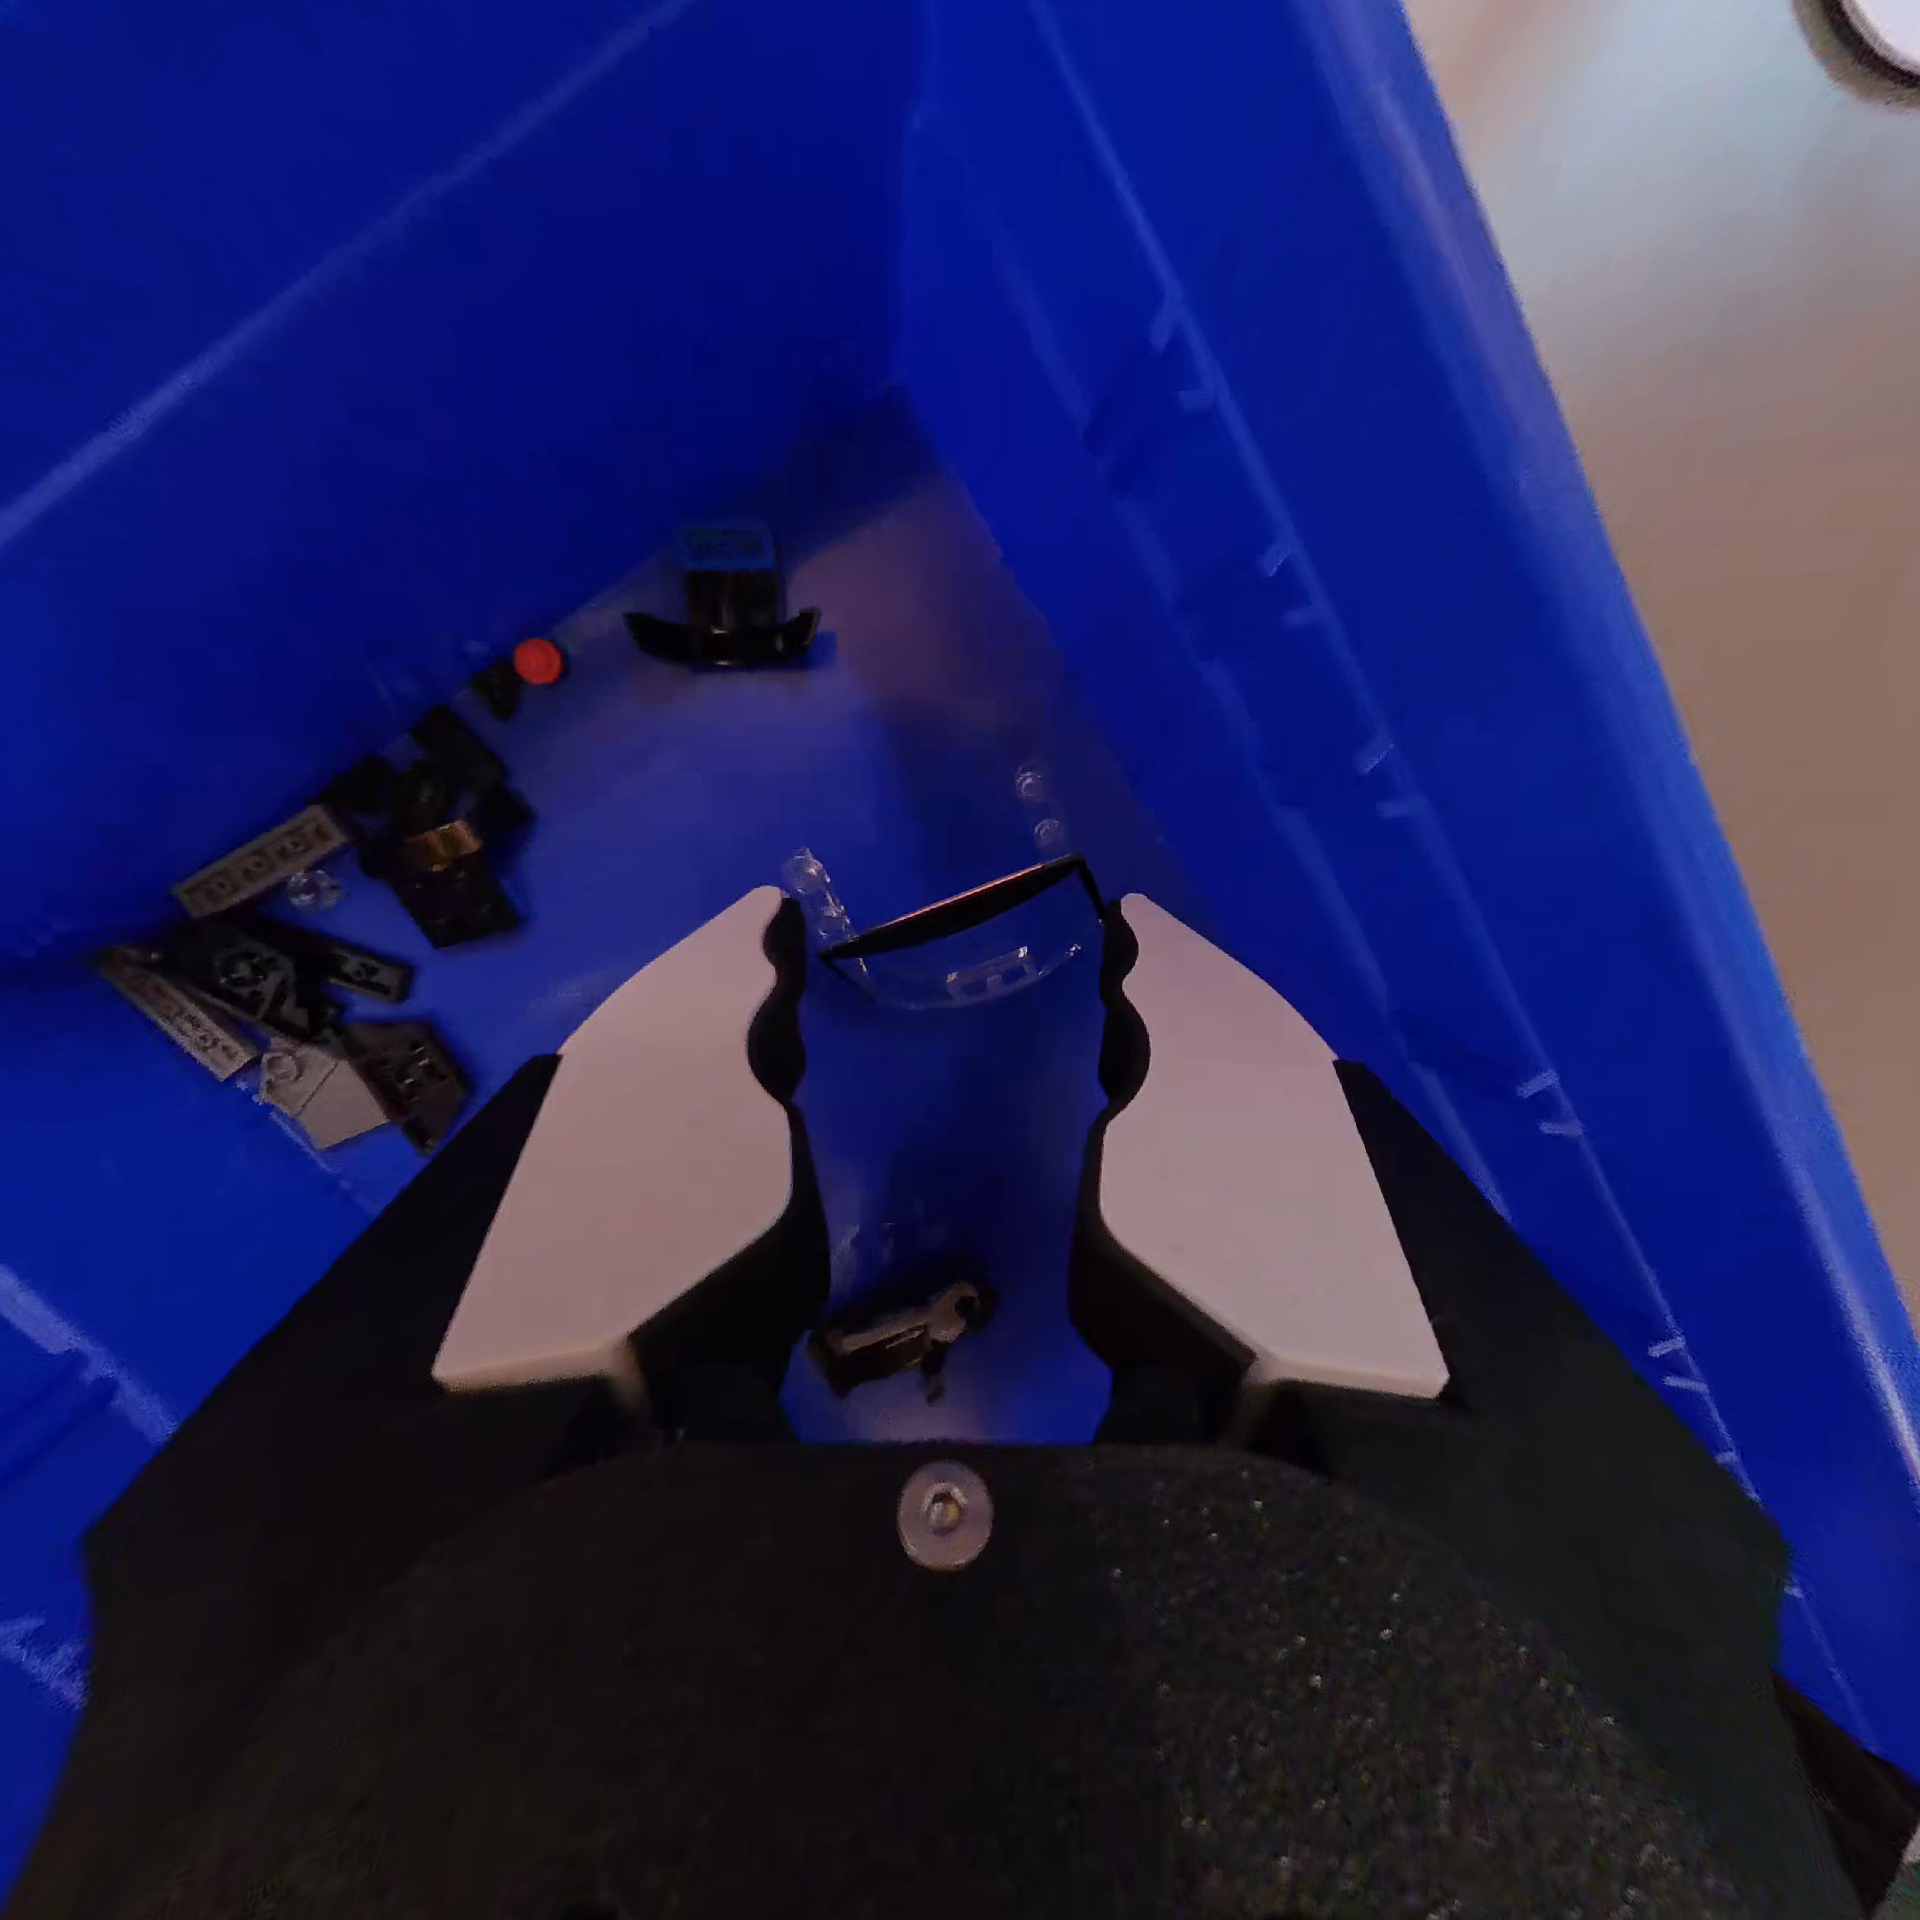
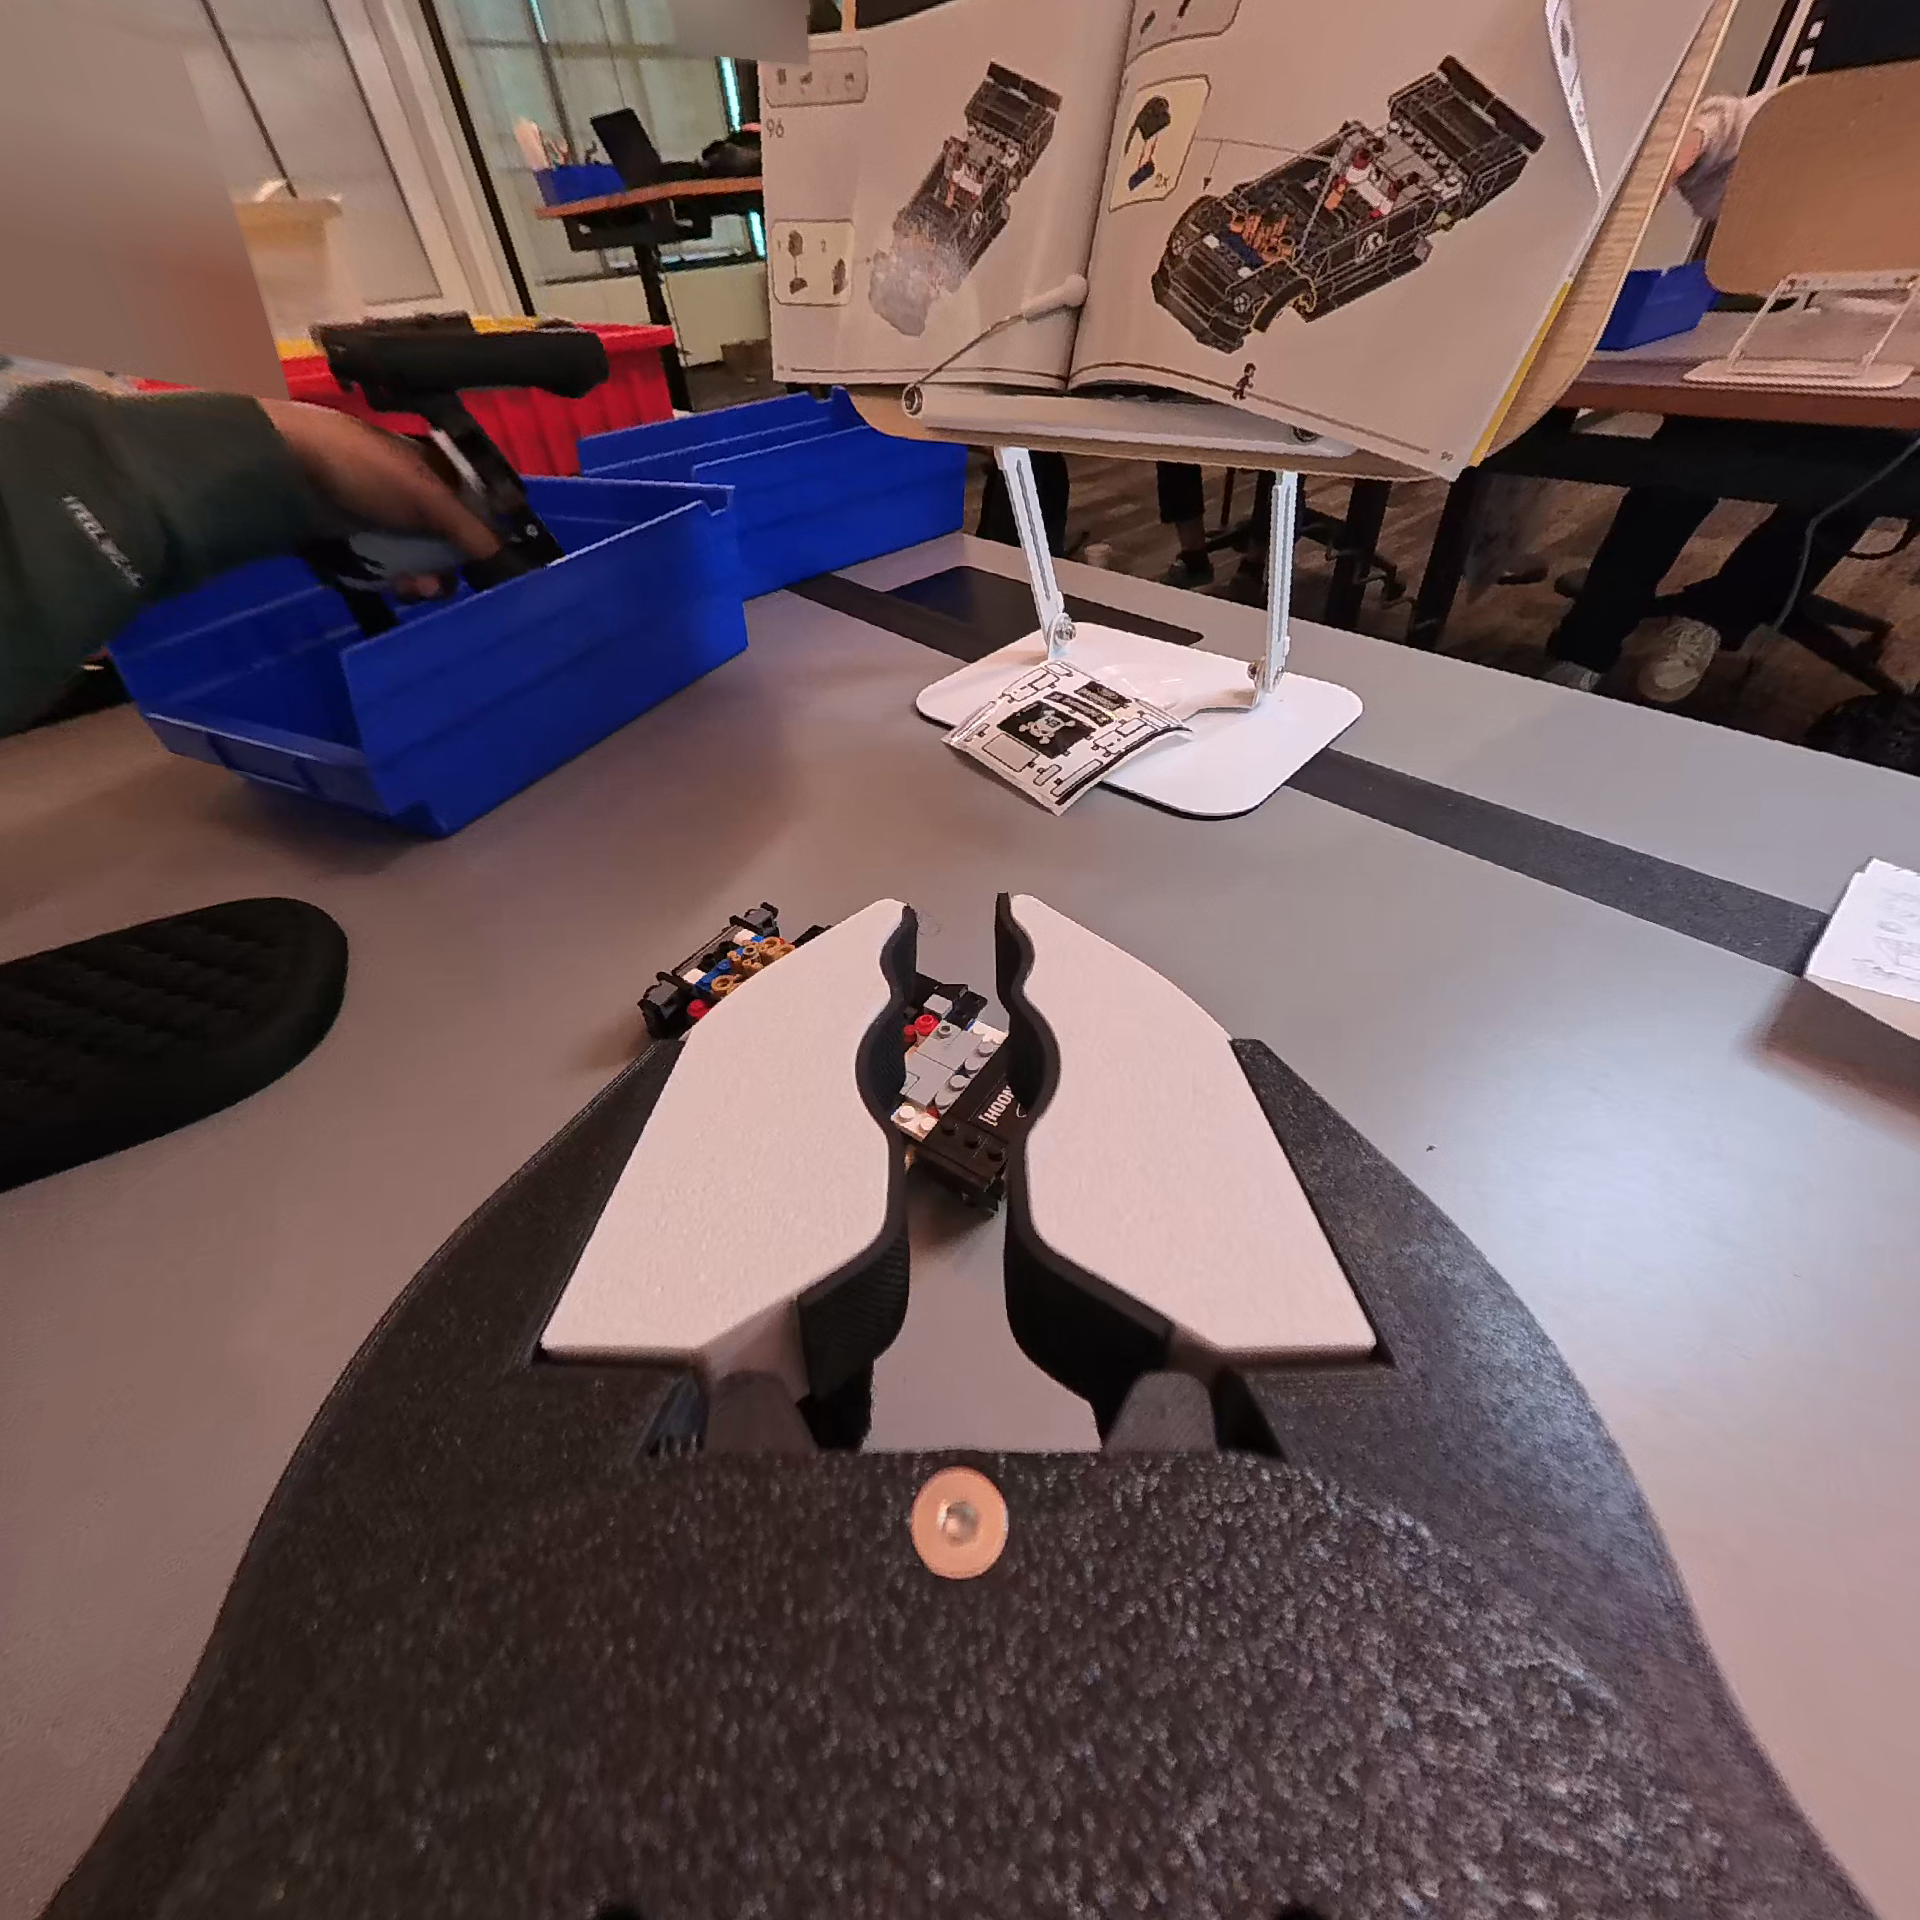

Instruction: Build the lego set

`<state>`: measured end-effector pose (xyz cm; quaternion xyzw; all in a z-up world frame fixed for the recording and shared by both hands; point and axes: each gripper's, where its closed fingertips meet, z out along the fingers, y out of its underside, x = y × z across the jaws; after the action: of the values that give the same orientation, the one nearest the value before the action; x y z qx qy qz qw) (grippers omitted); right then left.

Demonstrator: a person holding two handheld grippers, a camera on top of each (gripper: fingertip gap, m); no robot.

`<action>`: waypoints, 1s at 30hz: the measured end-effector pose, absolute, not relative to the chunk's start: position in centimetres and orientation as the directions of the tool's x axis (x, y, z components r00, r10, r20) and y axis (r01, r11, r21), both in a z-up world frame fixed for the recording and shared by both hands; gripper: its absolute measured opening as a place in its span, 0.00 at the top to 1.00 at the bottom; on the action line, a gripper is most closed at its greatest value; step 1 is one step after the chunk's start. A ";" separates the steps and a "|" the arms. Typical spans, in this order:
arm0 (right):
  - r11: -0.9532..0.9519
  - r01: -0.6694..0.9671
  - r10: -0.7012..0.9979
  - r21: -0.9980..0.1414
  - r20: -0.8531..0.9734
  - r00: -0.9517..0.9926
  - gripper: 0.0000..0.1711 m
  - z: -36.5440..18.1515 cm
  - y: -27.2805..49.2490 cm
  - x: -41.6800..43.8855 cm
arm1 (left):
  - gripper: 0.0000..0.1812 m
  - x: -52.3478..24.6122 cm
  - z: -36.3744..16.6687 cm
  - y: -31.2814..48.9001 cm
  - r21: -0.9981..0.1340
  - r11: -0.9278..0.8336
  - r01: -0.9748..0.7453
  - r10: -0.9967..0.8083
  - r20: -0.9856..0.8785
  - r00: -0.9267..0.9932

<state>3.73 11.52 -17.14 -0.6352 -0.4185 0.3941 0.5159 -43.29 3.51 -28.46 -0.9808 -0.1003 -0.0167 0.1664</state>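
While left tongs [image 1: 951, 914] gape around a clear windscreen piece [image 1: 966, 951], right tongs [image 2: 956, 914] clamp the printed car model [image 2: 951, 1081].

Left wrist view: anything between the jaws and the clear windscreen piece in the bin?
Nothing visible. The left gripper is open inside the blue bin, with the clear windscreen piece lying right between its fingertips. A small clear stud piece sits beside the left fingertip; the dark loose parts lie well off to the side.

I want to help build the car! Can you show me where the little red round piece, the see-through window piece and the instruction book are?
red round piece [image 1: 538, 661], left wrist view, on its top face.
see-through window piece [image 1: 966, 951], left wrist view, on its clear curved middle.
instruction book [image 2: 1164, 208], right wrist view, on the right-hand open page.
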 end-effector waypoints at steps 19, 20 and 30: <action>-0.106 0.137 0.942 -0.985 -0.055 0.332 0.92 -17.2 11.2 3.6 | 0.63 -42.5 -30.3 4.4 -0.305 -0.952 0.028 0.028 0.004 1.000; -0.103 0.132 0.940 -0.986 -0.053 0.336 0.92 -17.1 11.3 3.8 | 0.67 -42.7 -30.2 4.7 -0.308 -0.950 0.054 0.057 0.001 0.998; -0.133 0.087 0.938 -0.987 -0.097 0.333 0.92 -16.5 11.9 4.5 | 0.68 -41.7 -17.1 6.0 -0.520 -0.846 -0.114 -0.004 -0.208 0.978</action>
<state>4.47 11.95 -16.47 -0.6308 -0.4062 0.4107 0.5181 -41.71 6.03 -17.10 -0.9556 0.0310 0.0998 0.2755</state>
